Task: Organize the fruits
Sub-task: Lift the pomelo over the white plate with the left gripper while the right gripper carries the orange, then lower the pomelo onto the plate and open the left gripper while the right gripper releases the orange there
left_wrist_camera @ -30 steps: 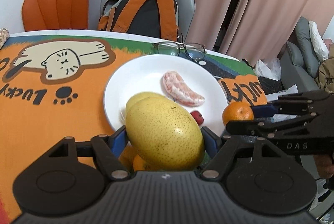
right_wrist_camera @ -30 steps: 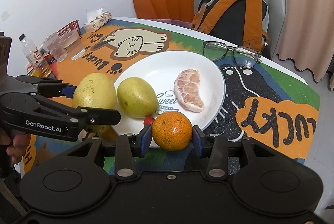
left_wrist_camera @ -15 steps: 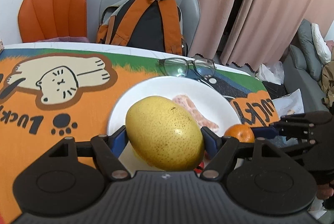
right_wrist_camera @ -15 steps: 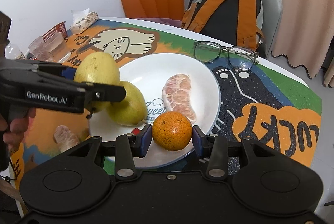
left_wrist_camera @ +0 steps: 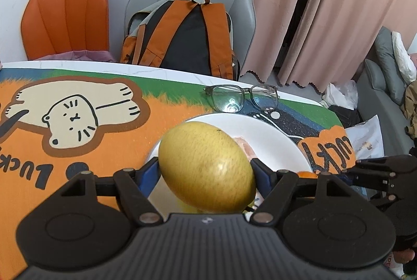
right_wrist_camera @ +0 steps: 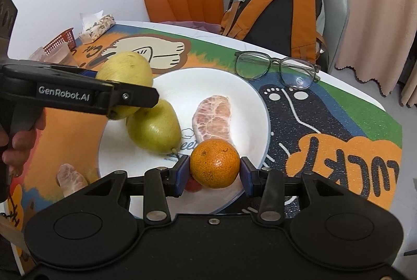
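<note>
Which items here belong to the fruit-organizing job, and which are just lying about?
Job:
held pear
plated pear
orange
peeled segment
loose segment
plate

Lying about:
glasses
backpack
tissue pack
red basket

The left gripper [left_wrist_camera: 206,170] carried its pear [left_wrist_camera: 206,165] in over the plate [right_wrist_camera: 234,87]; the right gripper [right_wrist_camera: 214,170] brought the orange [right_wrist_camera: 214,163] over the near rim.

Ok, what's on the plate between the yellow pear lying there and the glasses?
In the right wrist view, a peeled pomelo segment lies on the white plate between the pear and the glasses.
</note>
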`<state>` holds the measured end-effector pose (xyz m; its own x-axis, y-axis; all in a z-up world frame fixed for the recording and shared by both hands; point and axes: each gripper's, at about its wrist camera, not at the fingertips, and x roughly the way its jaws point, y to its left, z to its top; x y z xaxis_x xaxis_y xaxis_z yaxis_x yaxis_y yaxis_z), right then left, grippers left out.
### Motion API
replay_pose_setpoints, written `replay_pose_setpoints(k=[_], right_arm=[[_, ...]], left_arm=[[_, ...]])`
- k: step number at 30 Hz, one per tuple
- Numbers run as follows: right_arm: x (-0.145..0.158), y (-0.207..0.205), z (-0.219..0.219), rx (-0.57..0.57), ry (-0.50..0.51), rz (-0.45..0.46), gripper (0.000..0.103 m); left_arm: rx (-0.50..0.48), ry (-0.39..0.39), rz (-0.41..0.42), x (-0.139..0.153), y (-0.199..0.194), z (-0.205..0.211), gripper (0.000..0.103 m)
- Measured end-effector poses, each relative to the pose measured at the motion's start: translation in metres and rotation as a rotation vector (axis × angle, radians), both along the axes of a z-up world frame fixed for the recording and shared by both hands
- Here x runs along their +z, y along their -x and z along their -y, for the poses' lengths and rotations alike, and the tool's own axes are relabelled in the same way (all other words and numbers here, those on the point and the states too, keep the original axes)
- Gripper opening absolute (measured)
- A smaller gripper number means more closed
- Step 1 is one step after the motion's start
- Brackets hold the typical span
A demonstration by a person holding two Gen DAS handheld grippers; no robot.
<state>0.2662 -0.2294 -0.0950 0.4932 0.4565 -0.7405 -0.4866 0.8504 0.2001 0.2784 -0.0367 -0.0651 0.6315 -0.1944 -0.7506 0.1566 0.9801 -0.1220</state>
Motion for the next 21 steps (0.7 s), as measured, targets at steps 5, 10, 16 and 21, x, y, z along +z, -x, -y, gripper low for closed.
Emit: replay_pose_setpoints(k=[5, 10, 16, 21], right_arm=[[0.001, 0.000, 0.001, -0.010, -0.007, 0.005, 0.044], [0.004, 0.001, -0.001, 0.005, -0.005, 0.023, 0.048], [0.005, 0.004, -0.002, 0.010, -0.007, 0.022, 0.048], [0.005, 0.004, -0.001, 0.011, -0.011, 0.015, 0.049]], left_arm=[[-0.001, 0.005, 0.009, 0.002, -0.003, -0.002, 0.072], [-0.003, 0.000, 0.008, 0.001, -0.006, -0.002, 0.072], [-0.007, -0.007, 0.008, 0.000, -0.011, -0.001, 0.072], [0.000, 0.016, -0.001, -0.002, -0.021, -0.001, 0.071]])
